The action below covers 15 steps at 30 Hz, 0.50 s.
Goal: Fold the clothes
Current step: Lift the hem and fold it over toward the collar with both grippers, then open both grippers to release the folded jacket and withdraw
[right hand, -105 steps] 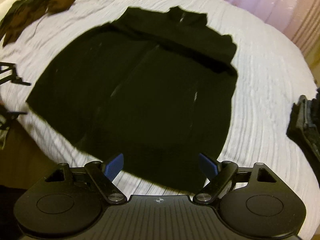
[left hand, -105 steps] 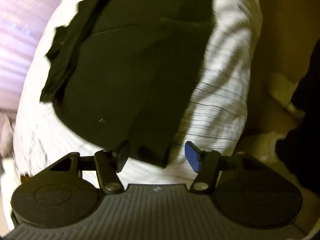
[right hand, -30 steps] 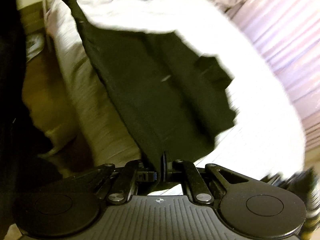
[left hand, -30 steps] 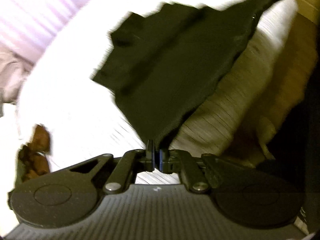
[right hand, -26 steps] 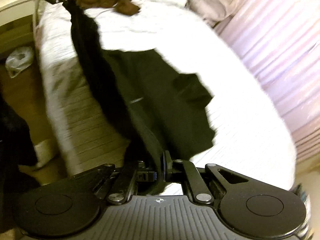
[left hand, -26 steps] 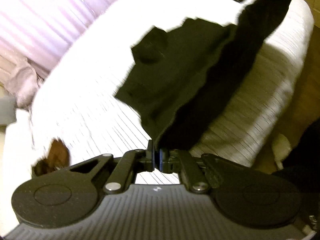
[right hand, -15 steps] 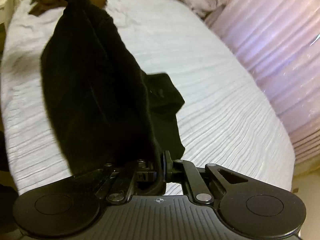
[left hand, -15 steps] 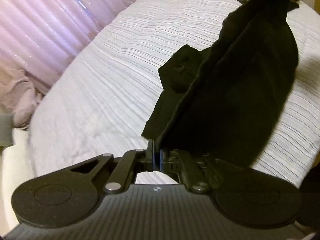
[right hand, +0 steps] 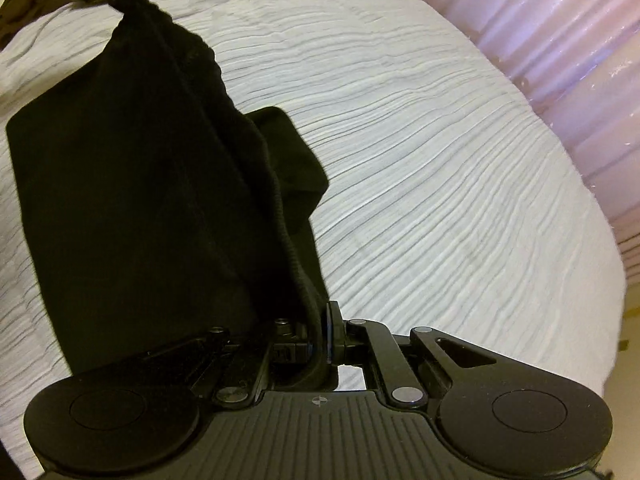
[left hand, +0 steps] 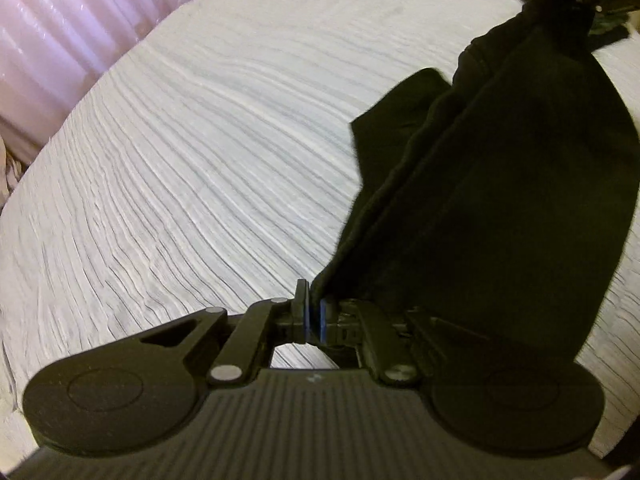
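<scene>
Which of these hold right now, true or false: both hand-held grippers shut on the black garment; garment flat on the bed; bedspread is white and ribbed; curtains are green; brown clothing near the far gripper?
1. Both the left hand-held gripper and the right hand-held gripper are shut on the black garment. True.
2. The garment lies flat on the bed. False: it hangs stretched between the two grippers.
3. The bedspread is white and ribbed. True.
4. The curtains are green. False: they are pink.
5. Brown clothing lies beyond the far gripper in the right wrist view. True.

White ribbed bed apparently bears black garment.
</scene>
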{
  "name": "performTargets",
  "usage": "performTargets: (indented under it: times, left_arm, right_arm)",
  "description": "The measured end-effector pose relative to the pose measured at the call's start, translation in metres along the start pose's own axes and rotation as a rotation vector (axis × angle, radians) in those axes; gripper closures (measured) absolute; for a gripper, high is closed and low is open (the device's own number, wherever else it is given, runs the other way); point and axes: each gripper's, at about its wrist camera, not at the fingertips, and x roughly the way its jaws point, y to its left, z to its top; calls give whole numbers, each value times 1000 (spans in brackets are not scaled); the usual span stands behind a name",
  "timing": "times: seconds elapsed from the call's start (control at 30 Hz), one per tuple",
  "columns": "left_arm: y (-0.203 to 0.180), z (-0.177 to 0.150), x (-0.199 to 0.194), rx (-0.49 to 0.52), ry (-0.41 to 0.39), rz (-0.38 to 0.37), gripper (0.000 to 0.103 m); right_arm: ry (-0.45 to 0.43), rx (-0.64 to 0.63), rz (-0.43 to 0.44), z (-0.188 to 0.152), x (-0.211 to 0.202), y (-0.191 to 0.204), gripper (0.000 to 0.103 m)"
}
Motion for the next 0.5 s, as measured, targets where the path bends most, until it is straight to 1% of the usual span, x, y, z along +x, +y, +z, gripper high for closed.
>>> performTargets:
  times: [0.13, 0.23, 0.33, 0.4, 0.47, 0.5]
  left_arm:
    - [16, 15, 35, -19, 51, -2, 99]
    - [21, 23, 68, -22, 90, -8, 98]
    - [22, 26, 100, -31, 116, -8, 98]
    - [22, 24, 119, -40, 125, 2, 98]
    - [23, 19, 136, -79, 130, 13, 97]
    - [23, 16, 143, -101, 132, 19, 94]
  right_arm:
    - [13, 19, 55, 11, 41, -29, 99]
    - [47, 57, 102, 14, 75, -47, 99]
    - [63, 80, 86, 11, 103, -59, 99]
    - [51, 132, 81, 6, 116, -67, 99]
    - [32, 182, 70, 2, 125, -74, 99]
    - [23, 210, 68, -1, 129, -76, 99]
